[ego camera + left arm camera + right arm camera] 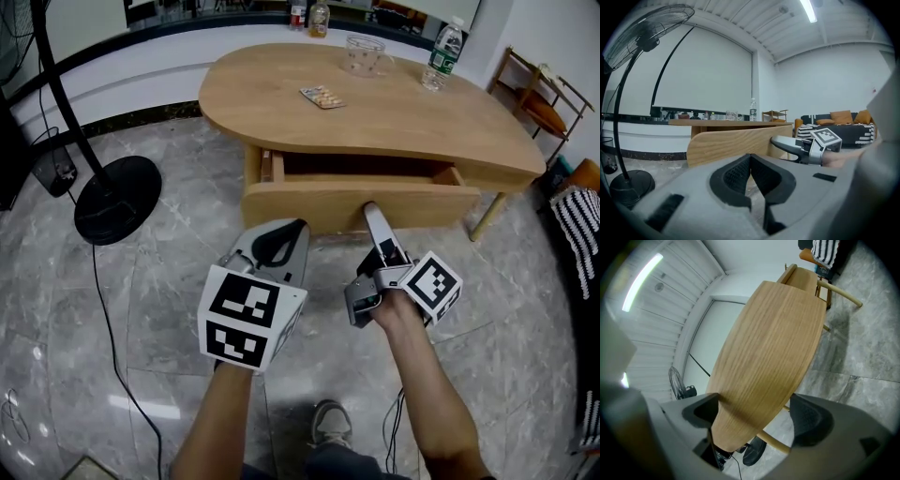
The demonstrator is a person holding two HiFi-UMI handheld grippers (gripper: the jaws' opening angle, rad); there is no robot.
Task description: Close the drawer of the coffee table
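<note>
The wooden coffee table (375, 112) has its drawer pulled out, and the drawer front (319, 208) faces me. My right gripper (370, 212) stands open with its tip against that front panel. In the right gripper view the drawer front (773, 333) fills the space ahead of the right gripper (757, 414), between its spread jaws. My left gripper (296, 225) hovers just short of the drawer's left half, shut on nothing. In the left gripper view its pads meet at the left gripper (750, 157) tip, with the drawer front (736, 143) and right gripper (777, 140) beyond.
On the tabletop lie a blister pack (322, 97), a glass mug (364, 54) and a water bottle (441, 54). A fan's round base (117, 199) and its cable stand on the marble floor at left. A wooden chair (539, 89) is at the far right.
</note>
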